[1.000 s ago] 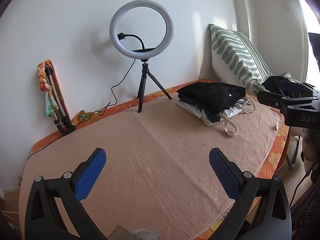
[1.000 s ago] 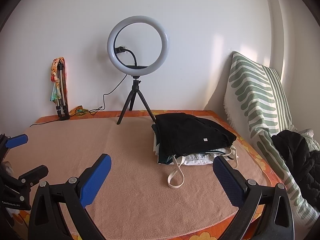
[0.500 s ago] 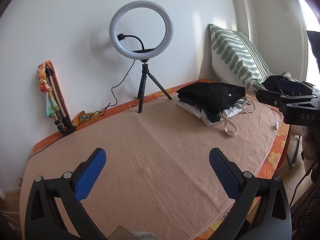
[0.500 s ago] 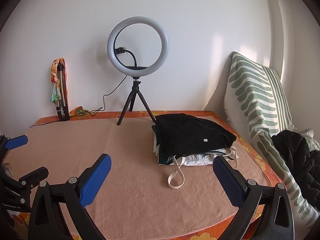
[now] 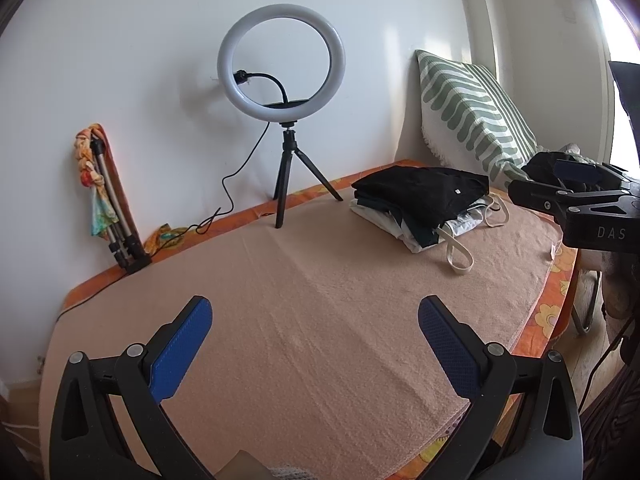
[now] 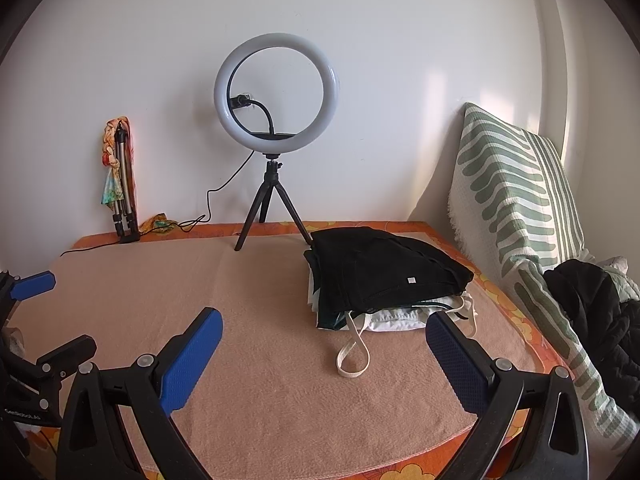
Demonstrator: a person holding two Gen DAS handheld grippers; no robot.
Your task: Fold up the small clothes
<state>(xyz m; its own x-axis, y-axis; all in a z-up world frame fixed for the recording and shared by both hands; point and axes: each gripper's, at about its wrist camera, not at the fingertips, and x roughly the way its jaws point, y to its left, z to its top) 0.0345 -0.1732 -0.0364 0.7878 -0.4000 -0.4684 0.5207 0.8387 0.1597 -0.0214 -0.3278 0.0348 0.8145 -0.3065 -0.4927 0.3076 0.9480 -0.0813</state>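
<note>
Left tool (image 5: pixel 314 320) and right tool (image 6: pixel 322 334) both spread wide, empty, above the peach blanket (image 5: pixel 320 320). Stack of folded clothes (image 6: pixel 380 276) at the blanket's far right, beside the ring light (image 6: pixel 276 88), below the striped pillow (image 6: pixel 516 184).

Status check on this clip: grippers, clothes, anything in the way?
Left gripper and right gripper: jaws open, empty. Folded clothes stack on the towel, untouched. Ring light stands behind; nothing in the way.
</note>
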